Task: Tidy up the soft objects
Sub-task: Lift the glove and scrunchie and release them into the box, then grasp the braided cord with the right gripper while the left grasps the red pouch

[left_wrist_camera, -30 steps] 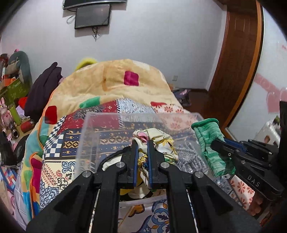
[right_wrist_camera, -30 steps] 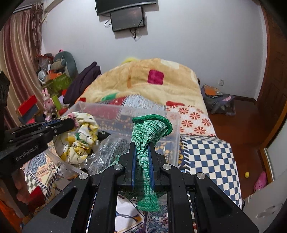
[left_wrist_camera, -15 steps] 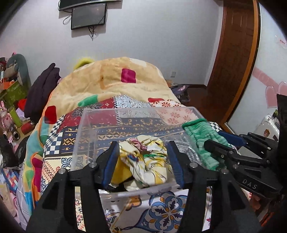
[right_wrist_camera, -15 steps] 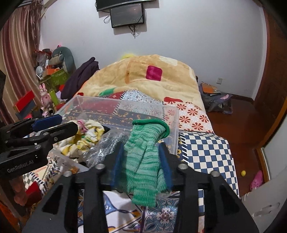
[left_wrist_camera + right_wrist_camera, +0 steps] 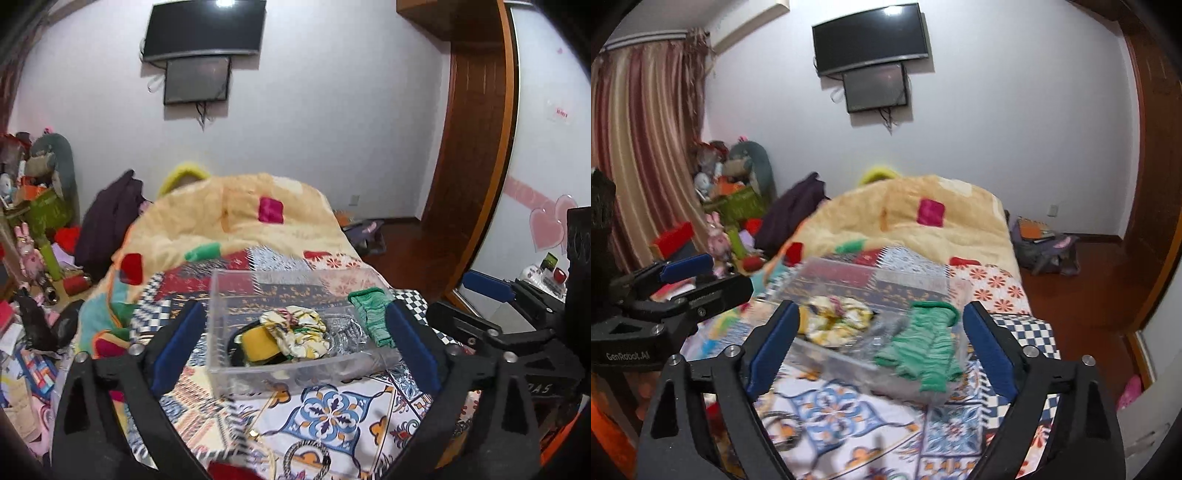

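A clear plastic box (image 5: pixel 236 295) (image 5: pixel 849 269) sits on the patterned bedspread. Inside lie a yellow floral cloth (image 5: pixel 295 332) (image 5: pixel 834 317), a grey knit item (image 5: pixel 343 330) (image 5: pixel 882 332) and a yellow-and-black piece (image 5: pixel 258 341). A green knit sock (image 5: pixel 371 317) (image 5: pixel 923 350) hangs over the box's right rim. My left gripper (image 5: pixel 295 347) is open and empty, pulled back in front of the box. My right gripper (image 5: pixel 882 350) is open and empty, also back from the box. Each gripper shows at the edge of the other's view.
A heaped yellow quilt (image 5: pixel 236 214) lies behind the box. A dark garment (image 5: pixel 107 218) and toys (image 5: pixel 37 221) crowd the left side. A wooden door (image 5: pixel 476 147) stands at right. Bags (image 5: pixel 1045 243) lie on the floor. Curtains (image 5: pixel 639 147) hang at left.
Both grippers opened and let go: the floral cloth dropped into the box, the green sock came to rest over its rim. Both grippers then drew back and up from the box.
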The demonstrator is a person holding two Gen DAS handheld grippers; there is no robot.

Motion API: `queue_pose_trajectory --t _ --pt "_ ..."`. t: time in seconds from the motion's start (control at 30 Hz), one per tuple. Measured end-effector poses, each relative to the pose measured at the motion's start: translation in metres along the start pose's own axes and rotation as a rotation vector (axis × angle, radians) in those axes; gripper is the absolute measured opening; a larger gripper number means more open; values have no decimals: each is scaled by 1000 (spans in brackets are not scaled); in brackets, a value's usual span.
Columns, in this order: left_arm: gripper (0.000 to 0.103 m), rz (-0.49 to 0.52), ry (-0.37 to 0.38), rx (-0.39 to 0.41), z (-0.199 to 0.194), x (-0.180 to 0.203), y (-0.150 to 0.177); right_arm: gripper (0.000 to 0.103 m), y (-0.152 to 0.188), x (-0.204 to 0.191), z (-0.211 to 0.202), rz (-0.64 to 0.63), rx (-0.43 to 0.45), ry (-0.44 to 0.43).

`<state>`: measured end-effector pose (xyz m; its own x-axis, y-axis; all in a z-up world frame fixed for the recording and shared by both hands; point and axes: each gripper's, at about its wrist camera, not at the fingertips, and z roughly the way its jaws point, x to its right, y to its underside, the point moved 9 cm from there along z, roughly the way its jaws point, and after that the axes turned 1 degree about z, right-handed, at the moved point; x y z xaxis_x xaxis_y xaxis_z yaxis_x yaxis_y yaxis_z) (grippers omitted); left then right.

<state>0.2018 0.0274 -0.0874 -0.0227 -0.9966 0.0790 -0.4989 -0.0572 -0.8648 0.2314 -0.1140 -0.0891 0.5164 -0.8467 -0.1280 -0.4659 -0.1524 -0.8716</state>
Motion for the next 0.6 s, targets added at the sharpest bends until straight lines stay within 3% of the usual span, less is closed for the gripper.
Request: queue_pose_trajectory --t 0.07,0.27,0.6 --pt "103 -8 -15 9 -18 -5 2 103 -1 -10 -10 5 11 -26" --pt "103 -36 -64 -40 -45 -29 27 103 12 -40 -19 -31 -9 -70" --pt "103 -59 -156 -222 -28 -65 111 102 90 -66 17 -49 -229 -95"
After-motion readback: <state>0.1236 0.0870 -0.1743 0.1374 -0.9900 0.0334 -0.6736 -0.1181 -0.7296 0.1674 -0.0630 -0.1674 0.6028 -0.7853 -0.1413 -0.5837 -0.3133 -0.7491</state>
